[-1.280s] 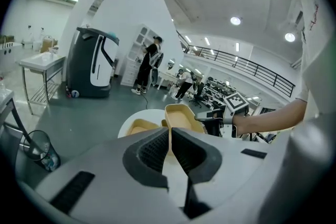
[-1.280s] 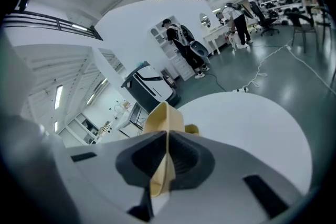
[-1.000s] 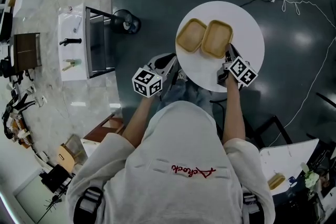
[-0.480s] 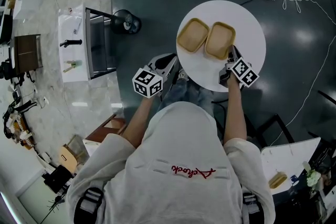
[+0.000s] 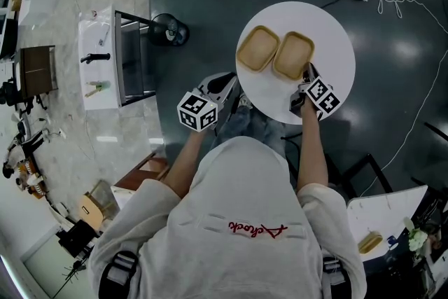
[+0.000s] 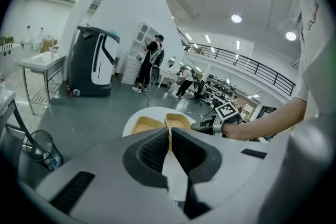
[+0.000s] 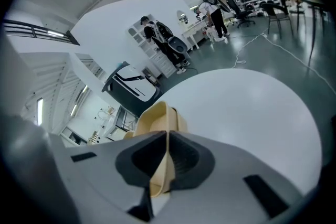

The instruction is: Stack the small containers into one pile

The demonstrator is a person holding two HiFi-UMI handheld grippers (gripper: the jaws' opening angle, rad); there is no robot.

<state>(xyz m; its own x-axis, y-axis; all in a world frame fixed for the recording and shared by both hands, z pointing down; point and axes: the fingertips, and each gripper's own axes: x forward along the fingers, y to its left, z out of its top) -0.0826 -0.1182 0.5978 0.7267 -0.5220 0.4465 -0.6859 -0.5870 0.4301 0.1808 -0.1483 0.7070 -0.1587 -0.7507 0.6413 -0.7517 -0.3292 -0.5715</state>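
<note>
The right container (image 5: 293,54) and the left container (image 5: 256,48) sit side by side on the round white table (image 5: 329,31). The right gripper (image 5: 308,72) pinches the right container's near rim. The left gripper (image 5: 225,84) is squeezed shut on nothing, beside the table. The red writing (image 5: 257,227) on the person's shirt is too curly to read.

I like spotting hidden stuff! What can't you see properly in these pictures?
1. Head view: the right gripper's jaws, mostly covered by its marker cube.
2. Right gripper view: the held container's bottom, behind the jaws; touching the table or not is unclear.
3. Right gripper view: the other container, mostly blocked by the held one.
</note>
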